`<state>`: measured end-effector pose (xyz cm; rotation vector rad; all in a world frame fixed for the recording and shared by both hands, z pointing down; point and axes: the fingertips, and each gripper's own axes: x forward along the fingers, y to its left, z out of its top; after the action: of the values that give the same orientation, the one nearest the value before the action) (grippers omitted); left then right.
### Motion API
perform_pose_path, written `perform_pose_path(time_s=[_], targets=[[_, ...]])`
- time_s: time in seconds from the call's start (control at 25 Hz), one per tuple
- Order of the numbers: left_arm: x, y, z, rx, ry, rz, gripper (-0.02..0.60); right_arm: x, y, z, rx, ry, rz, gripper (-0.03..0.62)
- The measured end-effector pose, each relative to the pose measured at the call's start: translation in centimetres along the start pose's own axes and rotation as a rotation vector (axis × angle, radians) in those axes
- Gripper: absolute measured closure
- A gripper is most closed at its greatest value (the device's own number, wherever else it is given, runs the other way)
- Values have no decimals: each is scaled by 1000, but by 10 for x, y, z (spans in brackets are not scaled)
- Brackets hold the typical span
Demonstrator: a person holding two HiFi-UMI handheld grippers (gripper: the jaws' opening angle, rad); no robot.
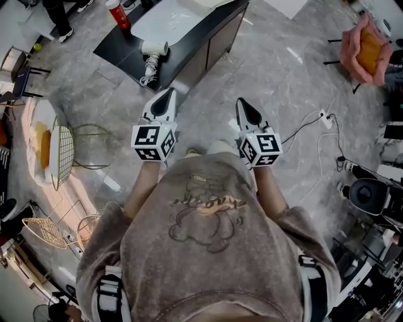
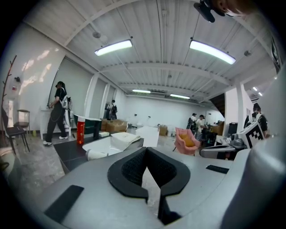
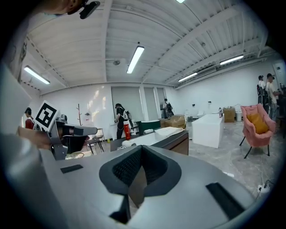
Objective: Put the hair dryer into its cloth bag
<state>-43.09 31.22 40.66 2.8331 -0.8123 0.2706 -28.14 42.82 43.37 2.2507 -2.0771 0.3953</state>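
A white hair dryer (image 1: pixel 154 48) lies on the near end of a dark table (image 1: pixel 119 45), its cord hanging over the edge. Beside it on the table is the white cloth bag (image 1: pixel 179 19). My left gripper (image 1: pixel 167 94) and right gripper (image 1: pixel 242 102) are held side by side in front of my chest, above the floor and short of the table. Both are shut with nothing between the jaws. In the left gripper view the hair dryer (image 2: pixel 96 154) and bag (image 2: pixel 123 139) show beyond the shut gripper (image 2: pixel 145 151). The right gripper (image 3: pixel 141 148) also faces the hair dryer (image 3: pixel 127 143).
A red bottle (image 1: pixel 118 14) stands on the table's far side. Wire chairs (image 1: pixel 63 151) are at the left, a pink armchair (image 1: pixel 365 47) at the far right. A power strip with cables (image 1: pixel 324 119) lies on the floor. Several people stand in the background.
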Motion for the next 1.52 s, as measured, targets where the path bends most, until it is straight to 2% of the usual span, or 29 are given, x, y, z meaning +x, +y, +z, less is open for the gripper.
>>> perform_pose_path(time_s=[0.32,0.56,0.84,1.0,1.2,1.52], targets=[[20,26,6,13,-4,-11,565,32,-4,7,2,-12,-26,594],[54,47,12,15,-10,-3,565,71,-25,13,1,-8,-24,594],[125,77,24,3,-5,14,565,138,-63,29,7,-4,-6,594],[171,86,46,-7,-9,24,565,172,-94,53,13,-6,5,594],[222,100,73,-23,-15,46,565,216,-125,84,7,-8,42,594],[283,117,99,-42,-28,104,565,279,-162,110,-6,7,126,594]])
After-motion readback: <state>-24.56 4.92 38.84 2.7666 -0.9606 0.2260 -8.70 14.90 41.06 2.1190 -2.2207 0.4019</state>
